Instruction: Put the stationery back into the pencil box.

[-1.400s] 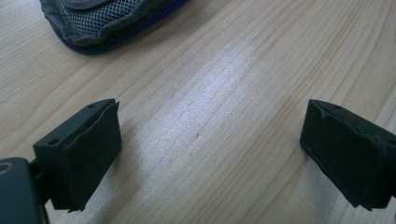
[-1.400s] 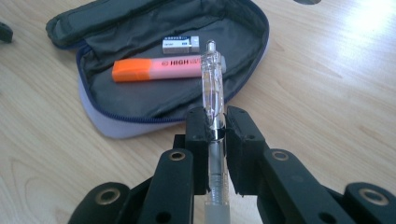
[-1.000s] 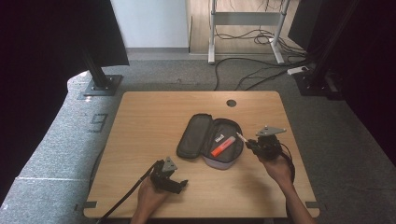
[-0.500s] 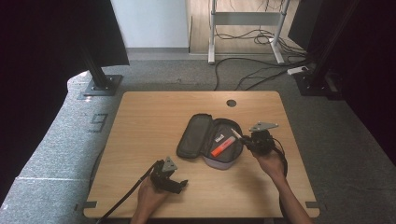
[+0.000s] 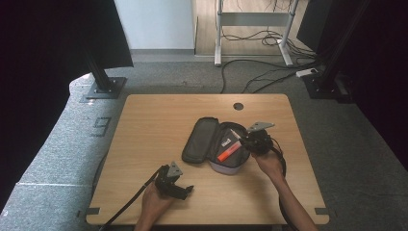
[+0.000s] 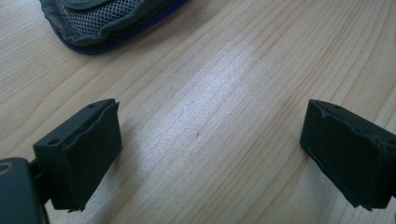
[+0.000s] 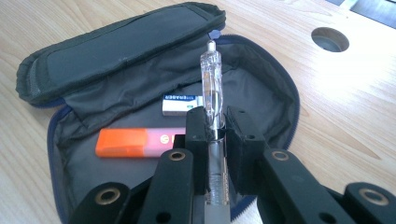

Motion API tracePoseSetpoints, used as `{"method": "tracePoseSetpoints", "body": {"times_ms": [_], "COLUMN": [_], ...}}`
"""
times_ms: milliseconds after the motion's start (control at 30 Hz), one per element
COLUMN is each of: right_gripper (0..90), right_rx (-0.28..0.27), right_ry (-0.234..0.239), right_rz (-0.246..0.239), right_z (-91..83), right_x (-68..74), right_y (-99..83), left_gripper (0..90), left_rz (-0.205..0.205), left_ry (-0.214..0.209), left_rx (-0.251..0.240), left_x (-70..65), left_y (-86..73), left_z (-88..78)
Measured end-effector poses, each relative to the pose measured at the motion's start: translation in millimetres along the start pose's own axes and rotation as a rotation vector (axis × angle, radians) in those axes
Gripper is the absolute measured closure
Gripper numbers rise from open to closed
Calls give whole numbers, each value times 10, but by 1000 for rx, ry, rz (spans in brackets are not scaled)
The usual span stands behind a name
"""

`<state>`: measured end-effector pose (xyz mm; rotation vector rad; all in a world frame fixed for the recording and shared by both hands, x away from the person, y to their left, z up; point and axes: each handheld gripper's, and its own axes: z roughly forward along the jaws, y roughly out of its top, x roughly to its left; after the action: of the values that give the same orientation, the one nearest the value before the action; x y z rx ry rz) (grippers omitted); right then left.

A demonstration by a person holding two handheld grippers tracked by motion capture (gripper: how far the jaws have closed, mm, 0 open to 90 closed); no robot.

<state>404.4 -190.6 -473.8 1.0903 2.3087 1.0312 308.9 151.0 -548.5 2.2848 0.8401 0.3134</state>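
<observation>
A dark grey pencil case [image 5: 202, 139] [image 7: 140, 60] lies unzipped in the middle of the table, its lid folded to the left. Inside it lie an orange highlighter [image 5: 228, 152] [image 7: 135, 142] and a white eraser [image 5: 226, 143] [image 7: 182, 103]. My right gripper [image 5: 244, 137] [image 7: 215, 126] hovers over the case's right edge, shut on a clear pen [image 7: 211, 79] that points over the open case. My left gripper [image 5: 185, 191] [image 6: 210, 149] rests near the table's front edge, open, with bare wood between its jaws. A mesh corner of the case [image 6: 102, 21] lies beyond it.
The wooden table [image 5: 154, 120] has a round cable hole [image 5: 238, 106] [image 7: 329, 39] at its back edge. Cables trail from both grippers. Black stands and floor cables lie beyond the table.
My right gripper has moved left and slightly away with the pen, from beside the case to over its right edge. The left gripper has stayed put.
</observation>
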Motion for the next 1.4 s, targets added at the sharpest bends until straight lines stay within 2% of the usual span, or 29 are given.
{"method": "tracePoseSetpoints", "body": {"times_ms": [200,433,1033,1400], "right_gripper": [787,787,787,780], "right_rx": [9,10,47,72], "right_ry": [-4,1,7,8], "right_rz": [-16,-8,-13,-11], "right_z": [145,279,647,748], "right_x": [36,55,131,129], "right_y": [74,124,117,58], "left_gripper": [49,49,49,49], "left_rz": [0,-1,-2,-3], "left_ry": [0,0,0,-1], "left_rx": [0,-1,-1,-2], "left_x": [0,-1,-1,-1], "left_y": [0,0,0,-1], "left_z": [0,0,1,1]}}
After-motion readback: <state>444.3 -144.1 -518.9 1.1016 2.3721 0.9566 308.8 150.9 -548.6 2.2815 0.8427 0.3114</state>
